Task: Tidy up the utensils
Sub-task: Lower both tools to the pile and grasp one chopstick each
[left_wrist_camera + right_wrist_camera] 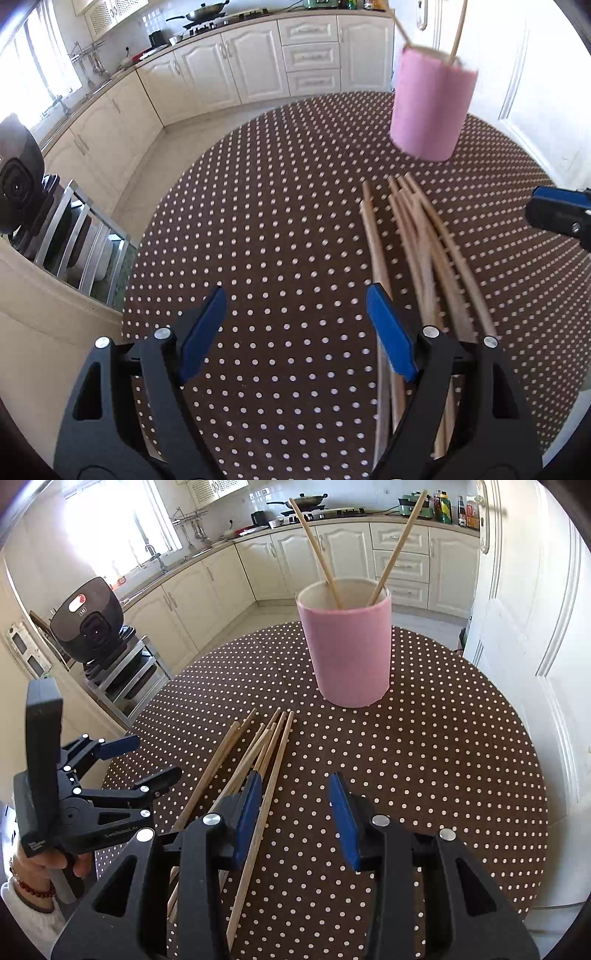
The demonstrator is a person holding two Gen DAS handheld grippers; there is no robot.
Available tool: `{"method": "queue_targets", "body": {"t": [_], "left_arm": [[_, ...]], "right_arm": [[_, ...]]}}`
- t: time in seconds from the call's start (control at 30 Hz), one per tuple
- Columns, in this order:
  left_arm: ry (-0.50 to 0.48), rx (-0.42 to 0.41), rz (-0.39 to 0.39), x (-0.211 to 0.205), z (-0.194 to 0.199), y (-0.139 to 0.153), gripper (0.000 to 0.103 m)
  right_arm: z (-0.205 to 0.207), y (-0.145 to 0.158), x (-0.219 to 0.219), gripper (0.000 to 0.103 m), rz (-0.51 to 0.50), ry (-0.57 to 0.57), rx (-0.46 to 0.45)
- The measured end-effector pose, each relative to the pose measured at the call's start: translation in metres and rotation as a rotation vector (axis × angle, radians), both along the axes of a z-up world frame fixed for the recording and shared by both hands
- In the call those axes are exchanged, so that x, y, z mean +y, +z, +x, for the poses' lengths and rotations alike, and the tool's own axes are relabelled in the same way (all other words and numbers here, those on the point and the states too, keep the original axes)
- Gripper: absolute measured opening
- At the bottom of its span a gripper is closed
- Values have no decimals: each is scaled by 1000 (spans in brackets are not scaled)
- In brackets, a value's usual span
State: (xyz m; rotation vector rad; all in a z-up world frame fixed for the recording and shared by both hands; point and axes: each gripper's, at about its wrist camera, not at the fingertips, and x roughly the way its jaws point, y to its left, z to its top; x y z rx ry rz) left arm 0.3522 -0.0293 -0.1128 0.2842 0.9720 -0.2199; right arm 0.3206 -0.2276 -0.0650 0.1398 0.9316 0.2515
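Observation:
A pink cup stands upright on the round brown dotted table, with two wooden chopsticks leaning in it; it also shows in the left wrist view. Several loose chopsticks lie in a pile on the table, also in the left wrist view. My left gripper is open and empty, just left of the pile. My right gripper is open and empty over the pile's right edge, its left finger above the chopsticks. The left gripper appears at the left of the right wrist view.
Cream kitchen cabinets and a counter with a stove and pan run behind the table. A black appliance sits on a metal rack left of the table. A white door stands to the right.

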Motion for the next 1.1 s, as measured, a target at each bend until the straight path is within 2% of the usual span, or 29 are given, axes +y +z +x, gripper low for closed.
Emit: {"method": "queue_targets", "body": {"t": [0.3,0.47,0.57,0.7,0.83,0.9,1.0,1.1], "left_arm": [[-20,27,-19,-15,7,-13,77],[-36,20,24,-28,7,-21,77],[-18,40,-5,-29,15,-21,77],[-4,37,12,-34,35,-22,76],[-8,55,-11,-39,51,-21,60],[-10,80,-44,-38,58,-20,44],[-12,99,-53,-37,65,-18,36],[-12,110,-54,-37,70,-16,35]], "right_arm": [[7,-15,-3,36,-1,-1,34],[12,-21,-5,36,-1,-3,50],[14,-23,-4,36,-2,1,61],[21,-25,3,36,-15,17,84],[31,-28,14,36,-28,45,114],[36,-31,21,36,-54,50,123],[46,-34,30,35,-77,51,136],[56,-39,38,30,-100,51,154]]}}
